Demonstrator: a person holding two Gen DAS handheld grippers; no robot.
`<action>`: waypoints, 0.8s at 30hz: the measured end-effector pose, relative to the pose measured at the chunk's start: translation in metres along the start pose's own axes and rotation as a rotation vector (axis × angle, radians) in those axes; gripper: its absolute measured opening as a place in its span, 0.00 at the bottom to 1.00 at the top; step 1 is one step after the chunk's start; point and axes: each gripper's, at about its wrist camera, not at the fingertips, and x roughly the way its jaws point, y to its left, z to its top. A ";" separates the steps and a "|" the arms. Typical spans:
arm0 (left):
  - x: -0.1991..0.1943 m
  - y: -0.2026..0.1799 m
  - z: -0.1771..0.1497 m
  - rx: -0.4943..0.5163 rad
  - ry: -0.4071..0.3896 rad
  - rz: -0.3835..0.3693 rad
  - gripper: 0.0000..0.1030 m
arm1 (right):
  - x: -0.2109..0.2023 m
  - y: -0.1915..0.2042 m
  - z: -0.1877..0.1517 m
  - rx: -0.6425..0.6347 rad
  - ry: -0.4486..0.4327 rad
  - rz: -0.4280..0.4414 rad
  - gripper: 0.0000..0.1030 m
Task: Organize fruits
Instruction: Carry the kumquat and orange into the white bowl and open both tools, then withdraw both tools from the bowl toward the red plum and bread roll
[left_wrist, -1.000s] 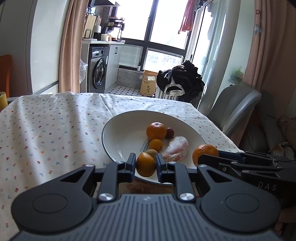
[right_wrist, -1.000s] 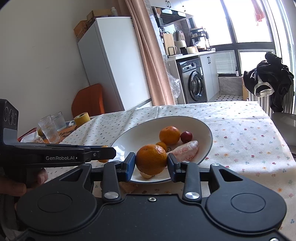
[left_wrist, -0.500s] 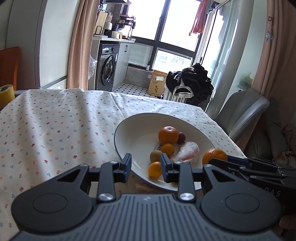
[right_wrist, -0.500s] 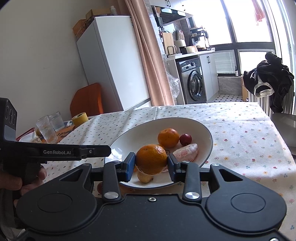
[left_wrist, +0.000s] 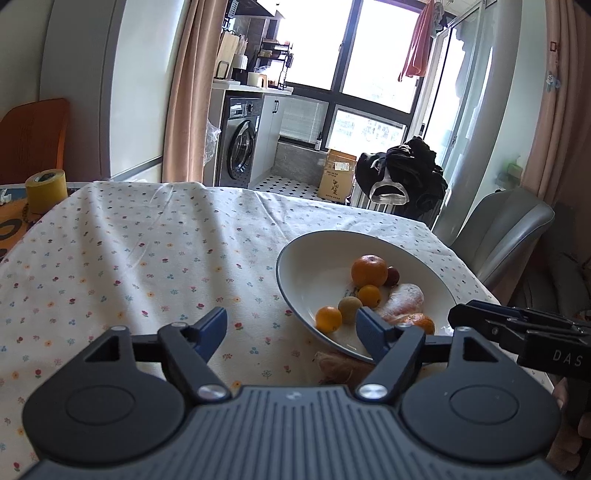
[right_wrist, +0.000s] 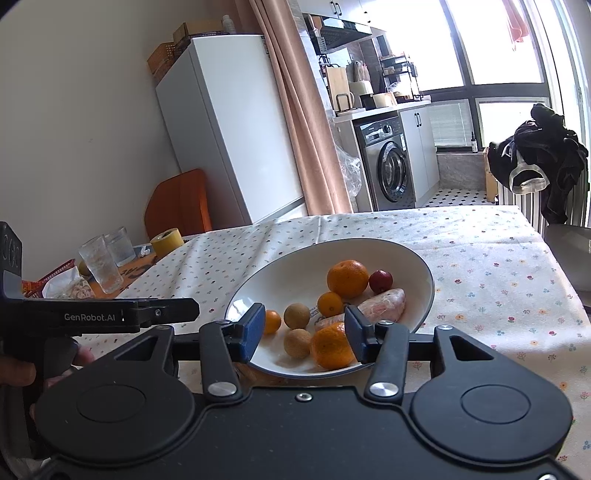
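A: Fruit first. The white plate (right_wrist: 424, 273) sits centre-right in the right wrist view, shallow and glossy with a thin dark rim. In it: a large orange (right_wrist: 347, 278), dimpled skin; a small red fruit (right_wrist: 381, 280) touching its right side; a small orange citrus (right_wrist: 330, 304); two dull tan round fruits (right_wrist: 296, 315); a pinkish oblong piece (right_wrist: 384, 305) in what looks like clear wrap.

B: And the orange nearest the lens?

A: That orange (right_wrist: 331, 346) lies on the plate's near edge, lower centre of frame. The right gripper (right_wrist: 305, 334) has its jaws apart; the right pad is against the peel or just beside it, the left well clear. Nothing gripped. I judge the fruit released into the plate.

B: Left side?

A: Left gripper (left_wrist: 291, 328), lower centre of its own view, jaws spread wide and empty, hovering at the plate's near-left edge. A small orange fruit (left_wrist: 328, 318) lies in the plate beyond it.

B: Surroundings?

A: Floral tablecloth (left_wrist: 129, 266), soft, creased. Yellow tape roll (left_wrist: 46, 190) at far left. Two ribbed drinking glasses (right_wrist: 101, 267) at the right view's left edge.
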 end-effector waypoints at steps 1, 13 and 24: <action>-0.001 0.001 0.000 -0.004 -0.001 0.000 0.73 | -0.001 0.001 0.000 -0.001 0.000 0.000 0.51; -0.020 0.011 -0.011 -0.026 -0.009 0.022 0.76 | -0.011 0.008 -0.007 -0.003 0.006 -0.002 0.67; -0.037 0.015 -0.023 -0.054 -0.015 0.007 0.77 | -0.025 0.015 -0.011 -0.005 -0.006 -0.003 0.95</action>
